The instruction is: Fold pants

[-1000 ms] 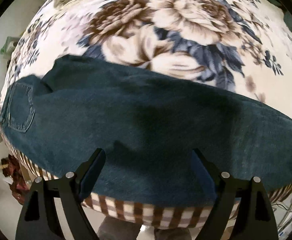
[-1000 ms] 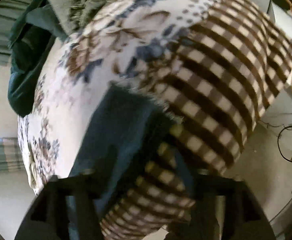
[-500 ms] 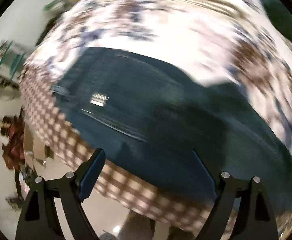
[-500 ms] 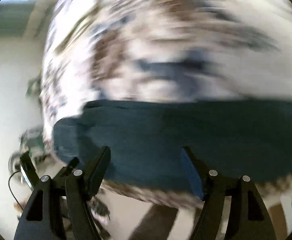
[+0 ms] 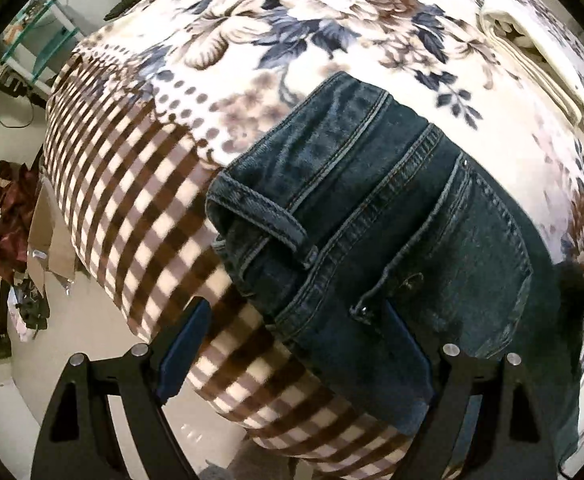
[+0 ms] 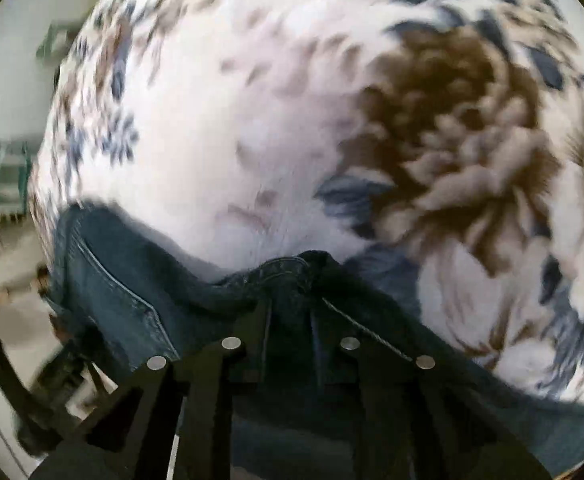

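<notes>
A: Lying along the near edge of the bed (image 5: 332,60), waistband at its checked corner, the jeans (image 5: 392,220) sit where both hands can reach them?

B: Likely so. The left tongs (image 5: 296,344) hang wide above the waistband, nothing between them, probably lined up to take that end.

A: And the right tongs (image 6: 289,320)?

B: Their jaws are closing narrow on a bunched denim ridge, seemingly to lift it for the fold.

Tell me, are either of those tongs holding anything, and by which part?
The right tongs are closing on the jeans, pinching a bunched fold of denim at their upper edge. The left tongs stand open above the waistband, holding nothing.
</notes>
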A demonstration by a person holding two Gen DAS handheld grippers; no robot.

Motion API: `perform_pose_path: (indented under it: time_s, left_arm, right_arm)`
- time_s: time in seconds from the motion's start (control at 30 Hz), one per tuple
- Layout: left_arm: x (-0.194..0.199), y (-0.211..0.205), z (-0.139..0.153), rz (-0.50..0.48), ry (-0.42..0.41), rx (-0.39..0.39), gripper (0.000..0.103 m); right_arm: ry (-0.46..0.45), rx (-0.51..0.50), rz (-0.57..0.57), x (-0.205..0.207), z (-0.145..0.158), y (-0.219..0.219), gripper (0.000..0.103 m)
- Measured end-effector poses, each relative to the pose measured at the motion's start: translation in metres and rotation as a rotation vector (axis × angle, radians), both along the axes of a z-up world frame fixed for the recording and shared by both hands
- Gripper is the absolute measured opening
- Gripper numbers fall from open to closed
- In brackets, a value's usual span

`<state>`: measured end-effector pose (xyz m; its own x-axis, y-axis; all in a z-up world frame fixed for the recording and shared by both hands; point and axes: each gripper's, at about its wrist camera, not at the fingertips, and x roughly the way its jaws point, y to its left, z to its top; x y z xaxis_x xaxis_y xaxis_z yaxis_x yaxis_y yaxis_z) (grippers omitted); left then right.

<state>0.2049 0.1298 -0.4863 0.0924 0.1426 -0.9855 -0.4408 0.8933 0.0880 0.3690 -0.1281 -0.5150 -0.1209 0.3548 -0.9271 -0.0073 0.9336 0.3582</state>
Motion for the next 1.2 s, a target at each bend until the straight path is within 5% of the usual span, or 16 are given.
perform_pose_path:
  time_s: [0.23,0.3,0.33,0.47,0.53,0.57,0.6,0.63,0.77,0.87,0.93,1.07,1.2]
  left_arm:
    - [0.006,0.029,-0.010,0.004,0.026,-0.018,0.086]
    - [0.003,0.035,-0.012,0.014,0.031,-0.031,0.086]
    - [0.002,0.038,-0.011,0.017,0.029,-0.038,0.086]
    - [-0.001,0.041,-0.008,0.010,0.024,-0.037,0.086]
    - [-0.002,0.042,-0.006,0.007,0.023,-0.033,0.086]
    - [-0.002,0.043,-0.006,0.005,0.023,-0.030,0.086]
    - [-0.002,0.043,-0.006,0.002,0.022,-0.025,0.086]
    - [-0.002,0.043,-0.006,-0.002,0.023,-0.022,0.086]
    - [-0.002,0.038,-0.003,-0.001,0.027,-0.028,0.086]
    - [-0.006,0.043,0.000,0.012,0.020,-0.048,0.086]
    - [-0.010,0.050,0.003,0.036,0.012,-0.075,0.086]
    - [-0.020,0.071,0.017,0.123,-0.053,-0.179,0.086]
    - [-0.018,0.088,0.017,0.189,-0.111,-0.277,0.085]
  right_arm:
    - [0.042,0.121,-0.379,0.024,-0.014,-0.063,0.004]
    - [0.133,0.270,-0.405,0.032,-0.023,-0.071,0.004]
    - [0.147,0.264,-0.371,0.036,-0.020,-0.072,0.006]
    - [0.175,0.174,-0.218,0.042,-0.017,-0.053,0.053]
    - [0.232,0.149,-0.157,0.037,-0.030,-0.035,0.056]
    - [0.232,0.128,-0.133,0.035,-0.033,-0.030,0.053]
    - [0.200,0.108,-0.121,0.033,-0.034,-0.024,0.017]
    - [0.169,0.067,-0.115,0.031,-0.034,-0.023,0.006]
    - [0.000,-0.038,-0.281,0.033,-0.012,-0.050,0.000]
    - [0.090,0.136,-0.356,0.025,-0.011,-0.074,0.001]
    - [0.092,0.132,-0.325,0.001,0.005,-0.077,0.004]
    - [0.166,0.170,-0.392,-0.084,0.021,-0.084,0.047]
    - [0.354,0.288,-0.556,-0.173,-0.013,-0.062,0.048]
